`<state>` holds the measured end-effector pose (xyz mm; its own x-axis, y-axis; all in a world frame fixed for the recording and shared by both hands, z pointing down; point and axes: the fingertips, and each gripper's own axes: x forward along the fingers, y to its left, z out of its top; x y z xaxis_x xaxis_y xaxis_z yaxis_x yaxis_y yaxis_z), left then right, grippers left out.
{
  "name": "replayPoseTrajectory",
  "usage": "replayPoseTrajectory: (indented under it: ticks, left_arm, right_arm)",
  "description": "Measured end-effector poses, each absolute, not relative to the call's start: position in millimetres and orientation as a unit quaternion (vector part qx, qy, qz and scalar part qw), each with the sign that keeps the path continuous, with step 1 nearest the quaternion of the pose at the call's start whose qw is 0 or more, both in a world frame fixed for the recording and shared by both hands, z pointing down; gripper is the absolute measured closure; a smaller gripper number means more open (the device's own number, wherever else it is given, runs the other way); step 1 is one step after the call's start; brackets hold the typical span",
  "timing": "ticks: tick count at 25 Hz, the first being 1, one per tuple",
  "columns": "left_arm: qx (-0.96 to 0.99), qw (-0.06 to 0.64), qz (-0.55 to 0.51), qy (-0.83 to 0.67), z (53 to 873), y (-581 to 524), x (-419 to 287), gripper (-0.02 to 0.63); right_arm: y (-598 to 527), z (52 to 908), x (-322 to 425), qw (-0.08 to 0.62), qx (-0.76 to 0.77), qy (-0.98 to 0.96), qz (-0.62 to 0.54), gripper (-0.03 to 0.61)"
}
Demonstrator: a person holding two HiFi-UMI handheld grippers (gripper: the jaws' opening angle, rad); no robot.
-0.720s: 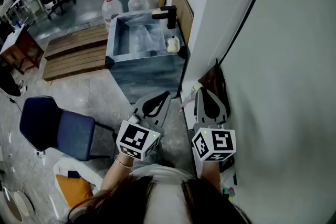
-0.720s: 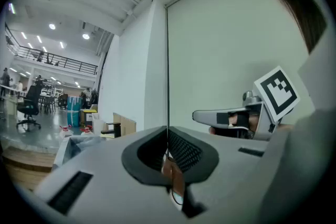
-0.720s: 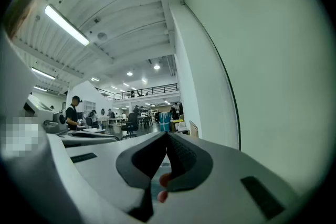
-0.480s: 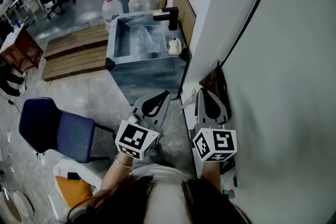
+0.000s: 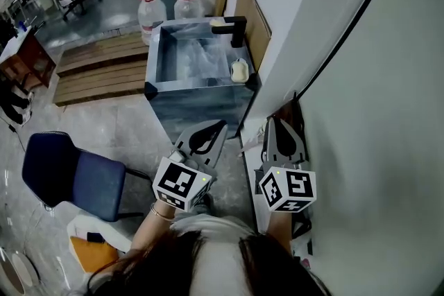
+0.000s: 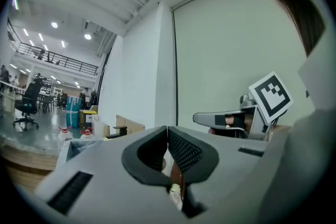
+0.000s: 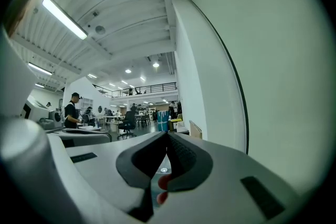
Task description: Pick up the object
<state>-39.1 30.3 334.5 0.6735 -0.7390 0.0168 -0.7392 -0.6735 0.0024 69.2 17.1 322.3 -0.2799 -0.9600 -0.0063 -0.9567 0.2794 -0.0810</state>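
No single object stands out as the one to pick up. In the head view my left gripper [image 5: 221, 124] is held at waist height over the floor, jaws shut with nothing between them. My right gripper [image 5: 272, 120] is beside it near the white wall, also shut and empty. In the left gripper view the closed jaws [image 6: 168, 129] point at the wall, and the right gripper's marker cube [image 6: 273, 95] shows at the right. The right gripper view shows its closed jaws [image 7: 167, 135] pointing into an open hall.
A grey marbled sink basin [image 5: 157, 85] with a black faucet [image 5: 233, 27] and a pale soap-like item [image 5: 239, 70] stands ahead. Two water bottles [image 5: 152, 10] are behind it. Wooden pallets [image 5: 97, 69] and a blue chair [image 5: 76, 173] are at the left. A brown bag [image 5: 288, 114] leans on the wall.
The head camera's view has shifted, so the sink and bottles sit lower and further right in the picture. Both grippers stay shut and hardly move.
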Motion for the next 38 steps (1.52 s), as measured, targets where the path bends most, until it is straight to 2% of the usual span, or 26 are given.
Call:
replayPoseTrajectory:
  ticks: [14,38]
  left_arm:
    - [0.922,0.014,0.003,-0.386,332,-17,-66,0.604]
    - [0.925,0.027,0.025,-0.379,355,-140,-38,0.604]
  right_arm:
    - [-23,322,42,0.024,-0.605,0.795,-0.036,0.554]
    - [-152,358,57,-0.026,-0.592,0.804,-0.057,0.552]
